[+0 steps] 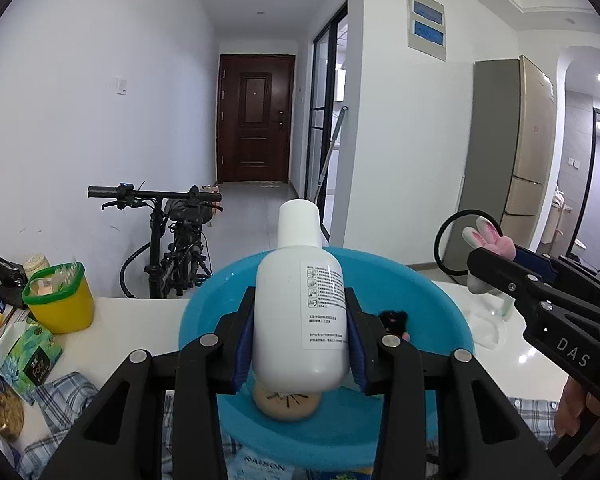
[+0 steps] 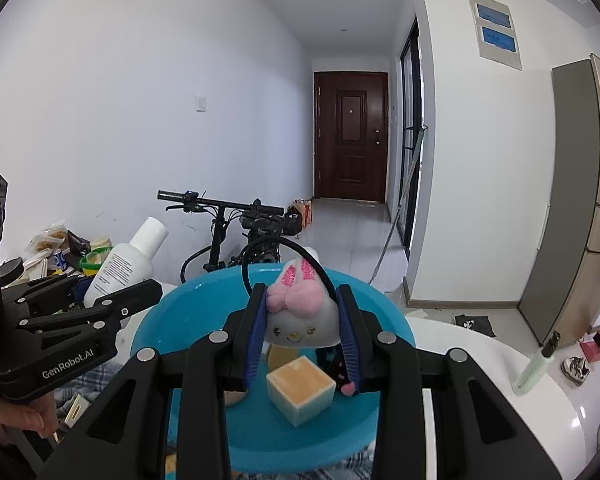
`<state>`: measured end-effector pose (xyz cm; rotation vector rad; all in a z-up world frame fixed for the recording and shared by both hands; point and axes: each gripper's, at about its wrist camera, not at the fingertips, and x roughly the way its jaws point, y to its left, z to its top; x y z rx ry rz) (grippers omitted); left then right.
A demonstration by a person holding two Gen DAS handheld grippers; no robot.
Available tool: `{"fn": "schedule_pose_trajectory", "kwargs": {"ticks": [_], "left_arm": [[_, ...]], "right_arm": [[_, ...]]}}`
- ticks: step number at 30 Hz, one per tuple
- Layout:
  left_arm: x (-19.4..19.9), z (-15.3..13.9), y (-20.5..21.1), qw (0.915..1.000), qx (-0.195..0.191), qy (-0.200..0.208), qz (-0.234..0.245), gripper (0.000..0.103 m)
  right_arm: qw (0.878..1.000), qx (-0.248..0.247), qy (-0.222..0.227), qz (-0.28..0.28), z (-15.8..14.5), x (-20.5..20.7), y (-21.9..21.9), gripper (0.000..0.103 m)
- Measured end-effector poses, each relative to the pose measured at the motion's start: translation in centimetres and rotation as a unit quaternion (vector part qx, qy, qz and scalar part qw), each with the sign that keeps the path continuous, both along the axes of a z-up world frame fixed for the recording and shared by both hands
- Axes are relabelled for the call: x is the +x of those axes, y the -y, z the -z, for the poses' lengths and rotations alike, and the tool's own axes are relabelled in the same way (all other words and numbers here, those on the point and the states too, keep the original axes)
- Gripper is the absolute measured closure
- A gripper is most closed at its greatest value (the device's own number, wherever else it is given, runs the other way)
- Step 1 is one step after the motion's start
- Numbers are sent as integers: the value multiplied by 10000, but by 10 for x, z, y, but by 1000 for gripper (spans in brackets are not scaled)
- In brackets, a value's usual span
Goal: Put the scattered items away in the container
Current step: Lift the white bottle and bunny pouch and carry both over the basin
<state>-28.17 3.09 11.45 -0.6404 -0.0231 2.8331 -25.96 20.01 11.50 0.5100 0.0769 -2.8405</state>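
A white lotion bottle is clamped in the left hand-held gripper and a bunny headband in the right hand-held gripper, both above the blue basin. A beige cube is already deposited; a green spray bottle remains on the counter at 3 o'clock.

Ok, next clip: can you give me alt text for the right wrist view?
The right gripper, shut on a plush bunny headband, holds it above a blue basin containing a tan cube. At left, the left gripper holds a white bottle; a bicycle and hallway door stand behind.
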Motion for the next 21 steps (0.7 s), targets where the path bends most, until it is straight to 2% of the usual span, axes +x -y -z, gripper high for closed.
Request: {"fn": "schedule_pose_trajectory", "kwargs": {"ticks": [6,10,16,19,21], "left_arm": [[-17,-6,1,9999,-53,-89,-4,61],[-31,-3,-4,9998,-151,-10,123,61],[-70,-2,-10,9985,-7,512,216,61],[-94,-1,-13,9963,-70,842,171,61],[-111,0,-17,9943,-263,1027,81,61]], "right_arm": [[10000,-43,-51,-5,-6,-20,1,70],[10000,-34,-23,-5,-10,-33,3,70],[9997,83,216,-39,-17,-65,3,70],[9986,98,516,-87,-17,-88,1,70],[9969,104,768,-103,-16,-105,0,70]]}}
